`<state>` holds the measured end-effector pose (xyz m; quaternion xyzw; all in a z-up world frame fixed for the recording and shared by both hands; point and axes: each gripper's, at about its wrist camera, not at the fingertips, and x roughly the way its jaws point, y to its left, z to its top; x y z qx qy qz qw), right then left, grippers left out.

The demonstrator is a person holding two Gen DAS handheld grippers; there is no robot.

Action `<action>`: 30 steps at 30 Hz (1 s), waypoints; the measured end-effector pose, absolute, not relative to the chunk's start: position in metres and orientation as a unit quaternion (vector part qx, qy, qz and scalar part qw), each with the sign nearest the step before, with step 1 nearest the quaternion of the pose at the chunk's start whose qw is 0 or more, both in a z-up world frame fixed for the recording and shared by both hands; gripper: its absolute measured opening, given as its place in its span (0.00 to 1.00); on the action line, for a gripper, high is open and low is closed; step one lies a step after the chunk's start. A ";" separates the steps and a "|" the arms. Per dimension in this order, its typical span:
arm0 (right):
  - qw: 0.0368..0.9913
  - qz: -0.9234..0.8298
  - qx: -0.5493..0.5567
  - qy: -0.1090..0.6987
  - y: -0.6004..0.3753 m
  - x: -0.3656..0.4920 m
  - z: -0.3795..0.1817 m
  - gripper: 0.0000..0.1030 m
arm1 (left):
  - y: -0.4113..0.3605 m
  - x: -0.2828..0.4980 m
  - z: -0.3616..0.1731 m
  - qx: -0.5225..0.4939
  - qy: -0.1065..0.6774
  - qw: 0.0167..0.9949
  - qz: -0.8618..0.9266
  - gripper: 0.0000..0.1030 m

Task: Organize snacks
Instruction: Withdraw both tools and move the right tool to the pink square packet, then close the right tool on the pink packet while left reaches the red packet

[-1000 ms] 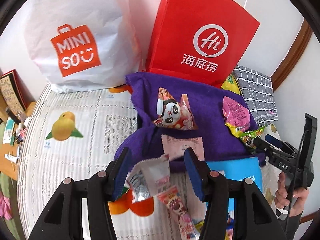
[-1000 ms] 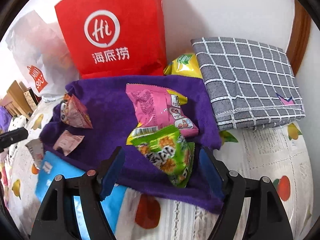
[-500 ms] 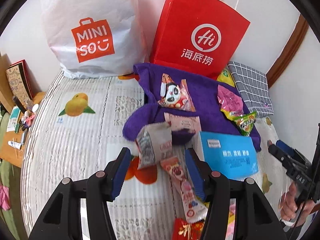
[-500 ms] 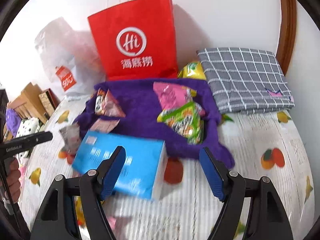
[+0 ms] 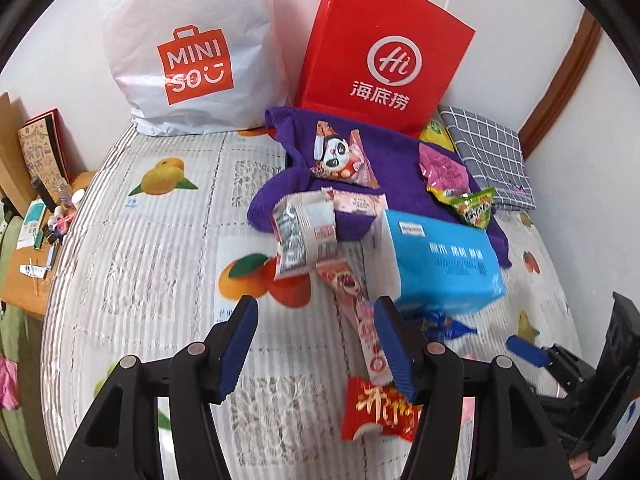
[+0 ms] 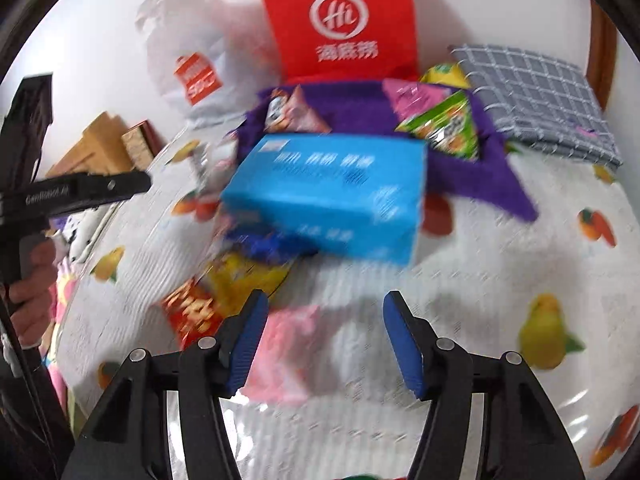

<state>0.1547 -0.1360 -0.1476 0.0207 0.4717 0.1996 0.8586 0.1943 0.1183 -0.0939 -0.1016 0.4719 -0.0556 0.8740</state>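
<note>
The snacks lie scattered on a bed covered by a white ribbed sheet printed with fruit (image 5: pixel 132 264). Against the back wall stand a white plastic shopping bag with an orange logo (image 5: pixel 188 52) and a red paper carrier bag (image 5: pixel 384 52); a folded grey checked cloth (image 5: pixel 488 156) lies by the right wall.

A rumpled purple towel (image 5: pixel 396 160) spreads in front of the red bag, carrying a panda-printed pink packet (image 5: pixel 340 156), a pink packet (image 5: pixel 444 172) and a green packet (image 5: pixel 474 208). A blue rectangular box (image 5: pixel 444 264) overlaps the towel's near edge. Beside it lie a white and silver sachet (image 5: pixel 304 232), a long pink stick packet (image 5: pixel 356 308) and a red foil packet (image 5: pixel 380 412).

The left gripper (image 5: pixel 316 344) hovers over bare sheet, its fingers apart and opening, empty. The right gripper (image 6: pixel 324 340) is closing, nothing pressed between its fingers; a blurred pink packet (image 6: pixel 288 348) lies under them. The sheet's left half is open room.
</note>
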 end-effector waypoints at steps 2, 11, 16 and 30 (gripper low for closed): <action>0.855 0.206 0.014 0.475 -0.129 0.147 -0.153 0.59 | 0.119 0.189 -0.095 -0.100 0.473 0.874 -0.057 0.56; 0.850 0.203 -0.043 0.485 -0.102 0.132 -0.172 0.59 | 0.128 0.170 -0.100 -0.101 0.473 0.874 -0.049 0.56; 0.849 0.193 -0.058 0.489 -0.098 0.134 -0.179 0.58 | 0.134 0.167 -0.103 -0.105 0.473 0.874 -0.045 0.56; 0.857 0.184 -0.069 0.476 -0.107 0.139 -0.182 0.48 | 0.131 0.165 -0.114 -0.101 0.484 0.868 -0.046 0.56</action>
